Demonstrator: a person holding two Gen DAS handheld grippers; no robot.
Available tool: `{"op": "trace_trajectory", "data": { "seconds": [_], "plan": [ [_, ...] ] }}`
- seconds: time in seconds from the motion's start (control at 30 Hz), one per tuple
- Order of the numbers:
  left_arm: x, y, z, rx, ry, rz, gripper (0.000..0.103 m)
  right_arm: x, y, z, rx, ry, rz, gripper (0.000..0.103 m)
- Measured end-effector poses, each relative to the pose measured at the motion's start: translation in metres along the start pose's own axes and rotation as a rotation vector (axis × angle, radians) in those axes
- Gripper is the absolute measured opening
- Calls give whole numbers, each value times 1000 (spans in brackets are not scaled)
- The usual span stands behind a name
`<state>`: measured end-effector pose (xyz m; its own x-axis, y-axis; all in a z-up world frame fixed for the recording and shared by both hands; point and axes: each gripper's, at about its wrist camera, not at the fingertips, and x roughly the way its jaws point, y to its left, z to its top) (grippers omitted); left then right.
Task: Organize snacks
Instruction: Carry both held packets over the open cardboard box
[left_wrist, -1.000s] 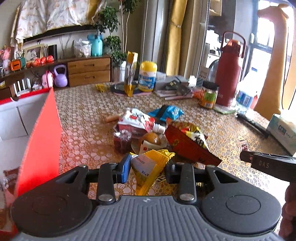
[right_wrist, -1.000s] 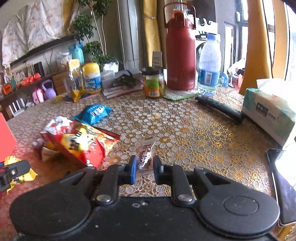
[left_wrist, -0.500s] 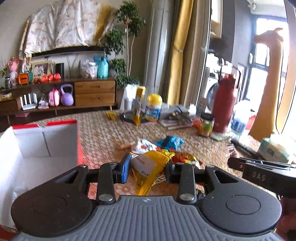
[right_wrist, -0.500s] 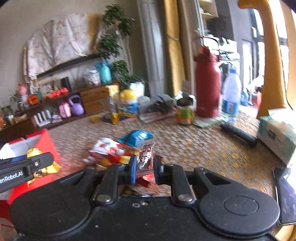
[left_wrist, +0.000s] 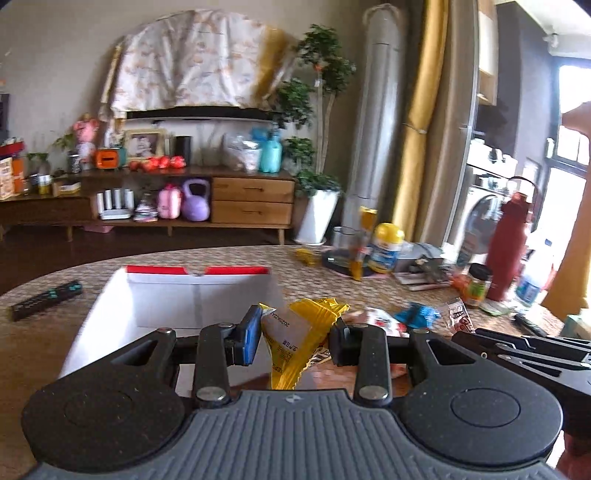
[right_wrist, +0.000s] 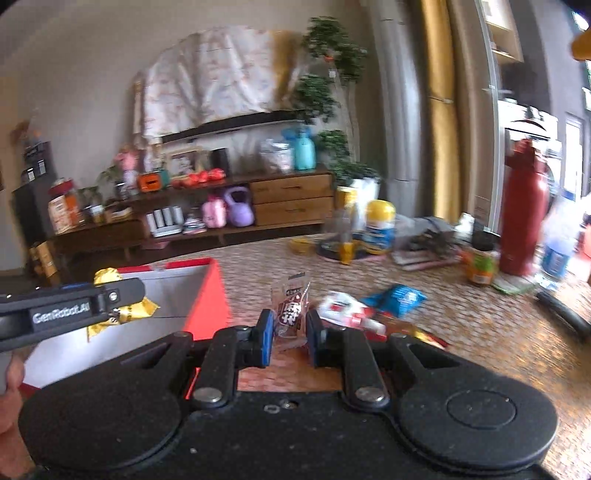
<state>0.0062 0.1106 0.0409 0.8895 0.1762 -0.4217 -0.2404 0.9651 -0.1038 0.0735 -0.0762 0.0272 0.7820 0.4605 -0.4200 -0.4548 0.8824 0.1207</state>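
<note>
Nearest the lens in the left wrist view, the left gripper (left_wrist: 294, 341) pinches a yellow snack packet (left_wrist: 299, 339) between its fingers, the packet's long axis running roughly up and down, its tail hanging below the jaws. Just beyond and to the lower left of the frame lies the red-edged box (left_wrist: 110, 314), its white interior open upward; the packet sits over the box's near right corner, so the drop seems to call for a short move leftward and forward.

Likewise, the right gripper (right_wrist: 289, 338) is clamped on a small brown sachet (right_wrist: 291, 308), held upright. From the right wrist view the box (right_wrist: 207, 295) lies to the left of frame centre, with the left gripper (right_wrist: 122, 295) already at its rim, so the left is the nearer of the two.

Farther out, a heap of loose snacks (right_wrist: 369, 310) lies on the patterned table (right_wrist: 480, 332); the right view is blurred, so their number is uncertain. Only the left view shows the box's far wall.
</note>
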Motion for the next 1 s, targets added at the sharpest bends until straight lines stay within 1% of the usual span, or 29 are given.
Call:
{"op": "trace_trajectory", "data": {
  "seconds": [0.13,0.3,0.67,1.0],
  "plan": [
    [-1,21,3,-23,4,44,36,4,22,5,-31,1,49,17],
    [-1,41,2,-46,12,88,36,7,42,8,-59,8,89,17],
    [6,62,0,-57,32,133,36,17,69,11,-102,27,146,17],
    [31,92,14,-71,76,174,36,50,100,23,-149,76,193,17]
  ]
}}
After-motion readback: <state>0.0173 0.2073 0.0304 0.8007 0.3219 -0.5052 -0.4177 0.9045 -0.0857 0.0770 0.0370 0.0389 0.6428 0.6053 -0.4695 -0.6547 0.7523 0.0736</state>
